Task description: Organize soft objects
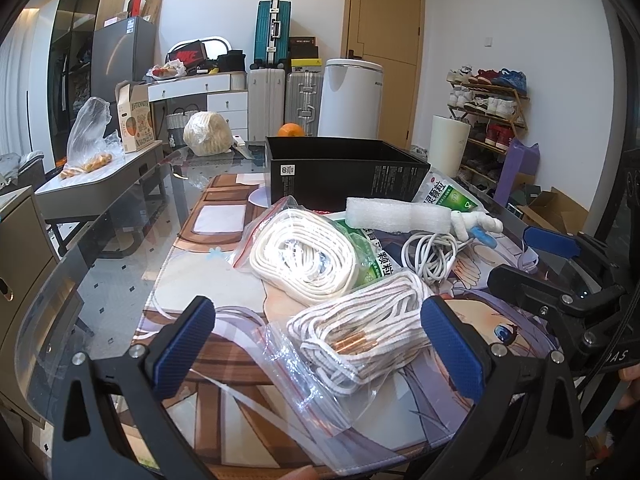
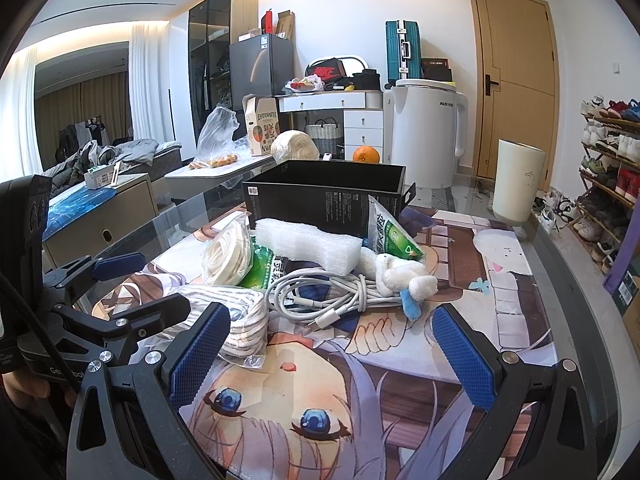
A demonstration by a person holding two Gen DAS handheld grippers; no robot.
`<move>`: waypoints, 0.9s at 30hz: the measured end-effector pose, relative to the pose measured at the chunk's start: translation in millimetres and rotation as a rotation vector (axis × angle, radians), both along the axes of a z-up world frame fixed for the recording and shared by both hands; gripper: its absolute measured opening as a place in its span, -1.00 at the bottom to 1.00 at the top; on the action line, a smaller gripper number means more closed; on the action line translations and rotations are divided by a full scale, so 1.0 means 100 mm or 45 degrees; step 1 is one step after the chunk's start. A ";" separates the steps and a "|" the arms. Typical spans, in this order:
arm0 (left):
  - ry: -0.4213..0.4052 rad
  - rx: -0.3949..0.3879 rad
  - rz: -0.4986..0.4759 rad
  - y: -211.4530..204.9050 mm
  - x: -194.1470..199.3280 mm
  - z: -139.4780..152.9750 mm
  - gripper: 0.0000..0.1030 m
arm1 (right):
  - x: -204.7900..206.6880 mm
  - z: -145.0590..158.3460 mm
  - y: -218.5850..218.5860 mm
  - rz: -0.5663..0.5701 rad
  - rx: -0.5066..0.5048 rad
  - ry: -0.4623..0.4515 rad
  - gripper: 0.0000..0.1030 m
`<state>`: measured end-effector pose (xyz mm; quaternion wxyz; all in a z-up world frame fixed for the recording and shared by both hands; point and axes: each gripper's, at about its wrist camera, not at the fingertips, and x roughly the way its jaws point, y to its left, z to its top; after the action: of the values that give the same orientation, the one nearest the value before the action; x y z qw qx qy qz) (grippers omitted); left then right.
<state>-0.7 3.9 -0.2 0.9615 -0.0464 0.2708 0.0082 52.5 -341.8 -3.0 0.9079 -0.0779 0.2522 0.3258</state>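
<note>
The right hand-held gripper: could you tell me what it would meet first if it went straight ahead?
Probably the coiled white charging cable, lying straight ahead between the open fingers of the right hand-held gripper; the plush toy lies just behind. Depth is uncertain.

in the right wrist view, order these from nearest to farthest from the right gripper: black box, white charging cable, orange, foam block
From the right gripper, nearest first:
1. white charging cable, coiled on the mat just ahead of the fingers
2. foam block, behind the cable
3. black box, open, behind the pile
4. orange, beyond the box

Lived-in home: shoe rack, suitcases, perhaps a bed.
</note>
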 end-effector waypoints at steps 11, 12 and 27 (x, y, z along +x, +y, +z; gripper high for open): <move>-0.015 -0.016 -0.047 0.06 0.04 0.04 1.00 | 0.21 0.09 -0.13 -0.048 -0.023 0.048 0.99; -0.013 -0.009 -0.046 0.07 0.05 0.05 1.00 | 0.23 0.09 -0.14 -0.050 -0.024 0.059 0.99; 0.094 0.089 -0.244 -0.15 0.20 -0.03 1.00 | 0.59 0.08 -0.17 -0.008 -0.163 0.175 0.99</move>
<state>18.8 -10.9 -3.6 0.9483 0.0135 0.3087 -0.0727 111.7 -358.9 4.7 0.8826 -0.1126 0.3343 0.3109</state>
